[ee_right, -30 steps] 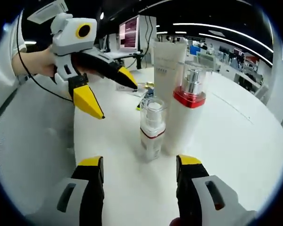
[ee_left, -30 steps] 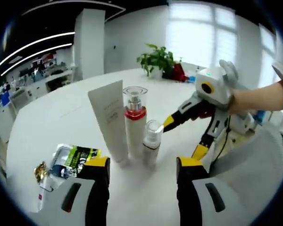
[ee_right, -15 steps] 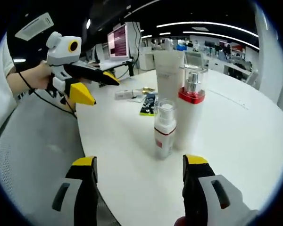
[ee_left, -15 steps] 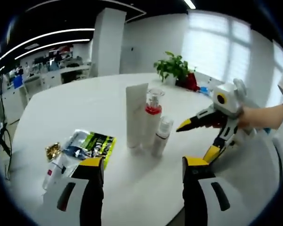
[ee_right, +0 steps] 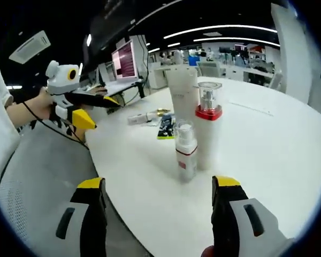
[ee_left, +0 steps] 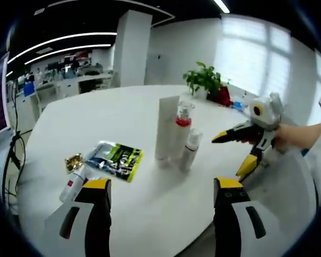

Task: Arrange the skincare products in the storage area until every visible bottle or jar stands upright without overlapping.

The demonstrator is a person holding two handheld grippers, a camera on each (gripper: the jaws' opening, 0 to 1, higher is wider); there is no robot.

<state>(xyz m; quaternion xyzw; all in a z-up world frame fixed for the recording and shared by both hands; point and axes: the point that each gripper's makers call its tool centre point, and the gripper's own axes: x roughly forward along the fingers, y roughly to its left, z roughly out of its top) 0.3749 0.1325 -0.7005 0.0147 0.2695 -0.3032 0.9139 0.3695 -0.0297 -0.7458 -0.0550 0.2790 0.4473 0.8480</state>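
Three skincare products stand upright, close together on the white table [ee_left: 123,115]: a tall white tube [ee_left: 165,128], a white bottle with a red collar and clear cap [ee_left: 180,135], and a small clear-capped pump bottle [ee_left: 190,151]. In the right gripper view they are the tube [ee_right: 184,98], the red-collared bottle [ee_right: 208,125] and the small bottle [ee_right: 185,150]. My left gripper [ee_left: 160,188] is open, back from the bottles. The right gripper [ee_right: 158,186] is open too, short of the small bottle. Each appears in the other's view: the right gripper [ee_left: 245,150] and the left gripper [ee_right: 93,110], both held off the table edge.
A green and black sachet [ee_left: 115,159], a gold-wrapped item [ee_left: 73,162] and a small lying tube with a red label [ee_left: 73,182] lie left of the bottles. A potted plant [ee_left: 204,82] stands at the far side. A person's hand [ee_right: 32,110] holds the left gripper. Desks and monitors fill the background.
Both grippers have drawn back from the three bottles, so the bottles look smaller and more table edge shows. The bottles themselves have stayed upright in place.
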